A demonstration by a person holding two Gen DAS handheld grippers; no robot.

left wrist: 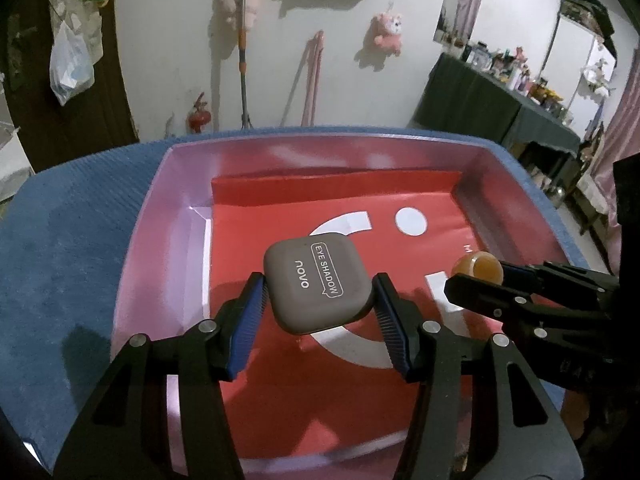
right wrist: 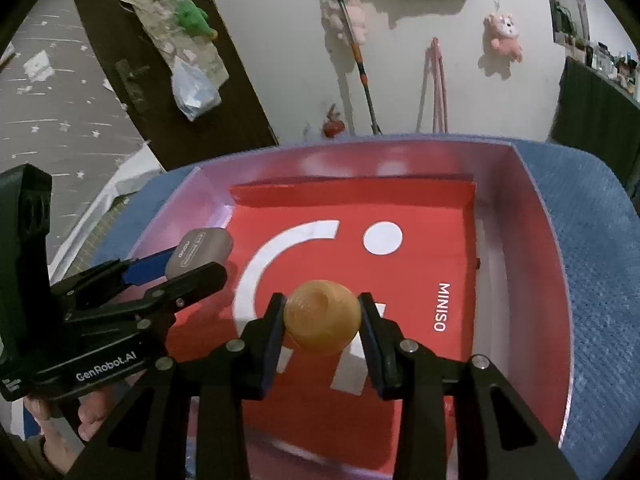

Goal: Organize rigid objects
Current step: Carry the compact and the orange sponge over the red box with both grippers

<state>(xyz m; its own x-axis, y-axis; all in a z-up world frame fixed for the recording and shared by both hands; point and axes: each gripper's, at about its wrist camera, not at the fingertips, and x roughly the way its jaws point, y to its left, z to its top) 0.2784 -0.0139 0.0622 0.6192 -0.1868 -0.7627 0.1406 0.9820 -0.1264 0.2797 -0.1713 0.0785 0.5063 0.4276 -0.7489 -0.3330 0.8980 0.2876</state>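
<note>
Left hand-held gripper (left wrist: 318, 300) clamps a grey eye-shadow compact (left wrist: 316, 285) above the pink box (left wrist: 140, 248); right hand-held gripper (right wrist: 322, 320) clasps an amber ball-shaped object (right wrist: 322, 317), also over the box. Box floor: red MINISO sheet (right wrist: 420, 248). Box rests on a blue textured cloth (left wrist: 72, 240). Behind: white wall (left wrist: 168, 60) with pink plush toy (left wrist: 388, 32), mop pole (left wrist: 243, 60), cluttered dark shelf (left wrist: 492, 100).

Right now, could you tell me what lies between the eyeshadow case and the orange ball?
Nothing: only bare red Miniso liner between eyeshadow case and orange ball, right wrist view.
</note>
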